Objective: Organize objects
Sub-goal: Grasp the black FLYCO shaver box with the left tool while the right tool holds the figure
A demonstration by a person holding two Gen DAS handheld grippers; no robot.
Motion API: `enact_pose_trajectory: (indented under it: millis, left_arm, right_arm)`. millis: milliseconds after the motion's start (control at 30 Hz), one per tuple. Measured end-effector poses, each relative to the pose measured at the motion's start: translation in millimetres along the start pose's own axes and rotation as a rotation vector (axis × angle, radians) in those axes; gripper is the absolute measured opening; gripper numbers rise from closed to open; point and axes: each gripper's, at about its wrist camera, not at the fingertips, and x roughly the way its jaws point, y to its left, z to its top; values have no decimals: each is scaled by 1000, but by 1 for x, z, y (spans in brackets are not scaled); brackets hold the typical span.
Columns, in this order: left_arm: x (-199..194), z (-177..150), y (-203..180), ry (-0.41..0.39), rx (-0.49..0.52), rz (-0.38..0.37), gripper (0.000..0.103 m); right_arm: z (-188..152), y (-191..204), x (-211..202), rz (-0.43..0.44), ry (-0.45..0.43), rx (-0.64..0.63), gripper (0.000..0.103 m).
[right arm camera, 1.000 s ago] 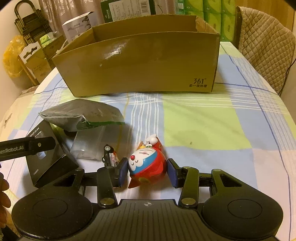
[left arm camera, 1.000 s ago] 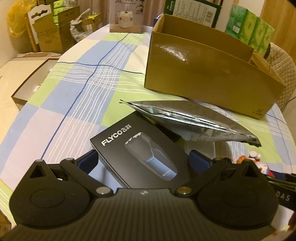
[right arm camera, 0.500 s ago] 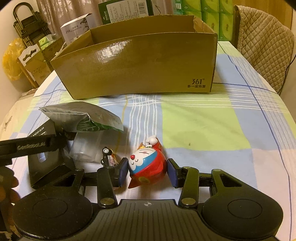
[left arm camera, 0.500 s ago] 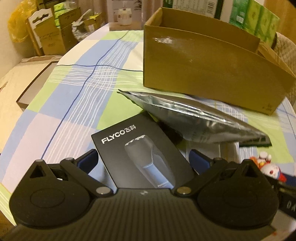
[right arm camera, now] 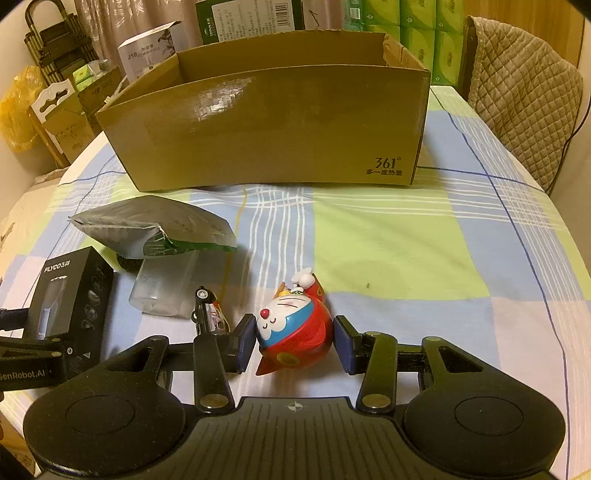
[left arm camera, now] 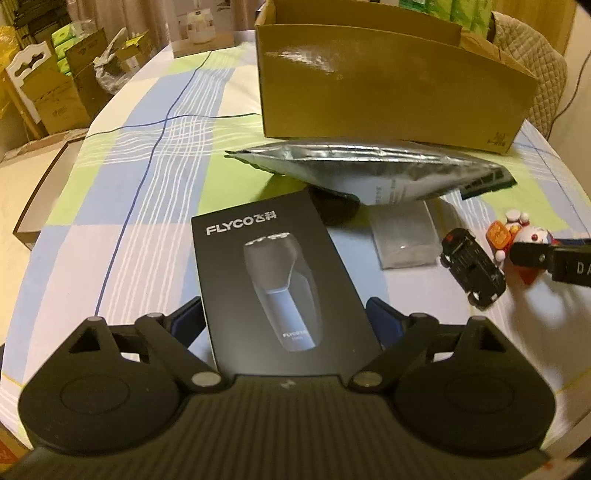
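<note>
My left gripper (left arm camera: 284,325) is shut on a black FLYCO shaver box (left arm camera: 273,277), held a little above the table; the box also shows in the right wrist view (right arm camera: 70,295). My right gripper (right arm camera: 293,341) has its jaws around a red and blue Doraemon toy (right arm camera: 291,328) on the table, the left pad touching, a small gap at the right pad. A silver foil pouch (left arm camera: 373,170), a clear plastic packet (left arm camera: 404,236) and a black toy car (left arm camera: 472,267) lie between them. An open cardboard box (right arm camera: 273,129) stands behind.
The table has a blue, green and white checked cloth (right arm camera: 406,240). A quilted chair (right arm camera: 524,110) stands at the right edge. Cartons and green tissue packs (right arm camera: 424,33) sit beyond the table. A flat tray (left arm camera: 44,195) lies off the left edge.
My left gripper has swung so the shaver box points straight ahead, and it now sees the toy car and Doraemon. The right gripper and toy have stayed almost still.
</note>
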Motion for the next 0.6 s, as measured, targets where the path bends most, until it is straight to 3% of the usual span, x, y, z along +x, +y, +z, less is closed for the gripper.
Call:
enact_pose_trajectory:
  millis: [200, 600]
  left_arm:
    - [-5, 2, -3, -31, 73, 35, 90]
    - [5, 18, 20, -30, 16, 54, 88]
  right_arm:
    - [0, 0, 0, -1, 1, -2, 42]
    - [2, 0, 1, 5, 0, 6, 42]
